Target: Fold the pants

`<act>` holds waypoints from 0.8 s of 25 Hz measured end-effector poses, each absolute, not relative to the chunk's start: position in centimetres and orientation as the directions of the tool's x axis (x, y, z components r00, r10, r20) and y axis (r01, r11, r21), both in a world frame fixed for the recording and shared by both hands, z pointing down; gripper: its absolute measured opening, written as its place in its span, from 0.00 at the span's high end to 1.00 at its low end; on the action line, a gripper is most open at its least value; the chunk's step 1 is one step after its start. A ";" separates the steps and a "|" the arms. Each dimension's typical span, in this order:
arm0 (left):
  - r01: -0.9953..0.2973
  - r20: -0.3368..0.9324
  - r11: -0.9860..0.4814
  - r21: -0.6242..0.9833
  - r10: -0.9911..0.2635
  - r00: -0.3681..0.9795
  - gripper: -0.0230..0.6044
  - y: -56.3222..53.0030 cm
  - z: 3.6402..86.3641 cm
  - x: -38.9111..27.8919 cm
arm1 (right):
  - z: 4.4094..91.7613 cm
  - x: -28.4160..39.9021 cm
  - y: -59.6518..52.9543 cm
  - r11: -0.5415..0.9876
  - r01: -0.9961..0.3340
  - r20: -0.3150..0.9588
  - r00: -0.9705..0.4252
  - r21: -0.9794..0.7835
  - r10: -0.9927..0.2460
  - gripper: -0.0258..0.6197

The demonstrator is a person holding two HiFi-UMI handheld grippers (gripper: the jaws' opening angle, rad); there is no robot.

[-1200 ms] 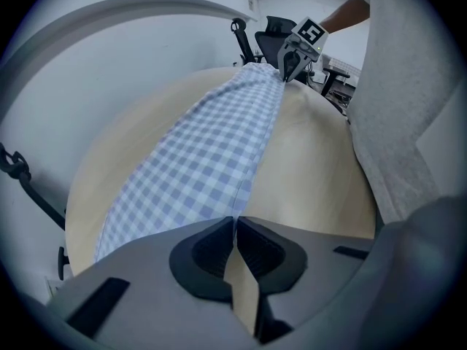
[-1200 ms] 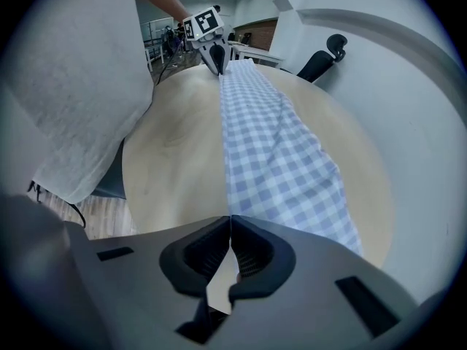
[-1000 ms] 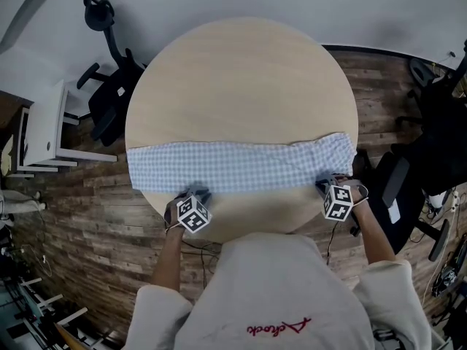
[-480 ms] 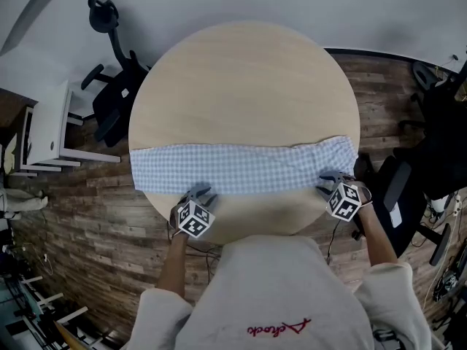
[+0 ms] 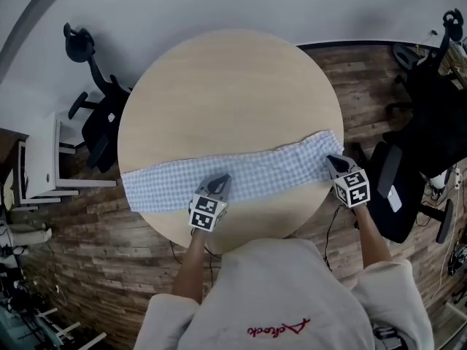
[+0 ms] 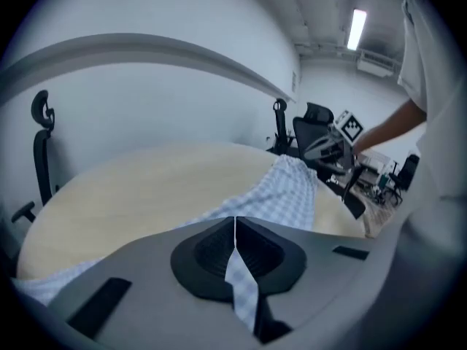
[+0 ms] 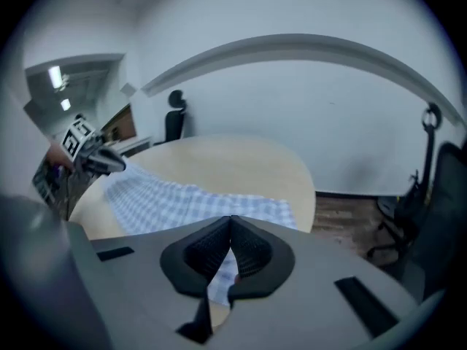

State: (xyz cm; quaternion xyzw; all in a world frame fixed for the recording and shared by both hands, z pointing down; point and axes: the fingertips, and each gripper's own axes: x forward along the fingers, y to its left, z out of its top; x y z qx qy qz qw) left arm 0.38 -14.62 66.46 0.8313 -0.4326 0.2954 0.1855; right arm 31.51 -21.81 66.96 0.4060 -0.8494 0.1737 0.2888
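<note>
One pair of checked pants (image 5: 255, 173): lying across one round wooden table (image 5: 226, 86).
Two grippers: left gripper (image 5: 221, 184) pinches the pants' near edge; right gripper (image 5: 330, 161) just closed on their end.

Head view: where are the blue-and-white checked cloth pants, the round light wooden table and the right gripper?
blue-and-white checked cloth pants (image 5: 255, 172), head view, middle of the strip.
round light wooden table (image 5: 226, 93), head view, bare top.
right gripper (image 5: 330, 160), head view, jaw tips at the pants' end.
</note>
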 end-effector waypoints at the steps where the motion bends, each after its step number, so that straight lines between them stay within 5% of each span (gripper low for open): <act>1: -0.831 0.625 -0.548 0.092 -0.618 0.477 0.90 -15.4 66.1 1.5 | 67.0 32.7 -22.1 0.536 -0.838 0.615 -0.479 -0.107 -0.626 0.91; 8: -0.748 0.549 -0.616 0.246 -0.548 0.631 0.90 -18.5 65.9 9.7 | 67.8 38.8 -21.4 0.113 -0.940 0.557 -0.285 -0.323 -0.780 0.91; 17: -0.638 0.595 -0.726 0.255 -0.402 0.696 0.90 -17.0 67.5 16.5 | 70.1 40.5 -22.6 -0.027 -0.884 0.550 -0.266 -0.466 -0.791 0.91; 20: -0.627 0.615 -0.742 0.238 -0.384 0.689 0.90 -16.7 67.6 16.3 | 70.5 40.5 -24.4 -0.043 -0.853 0.542 -0.292 -0.521 -0.788 0.76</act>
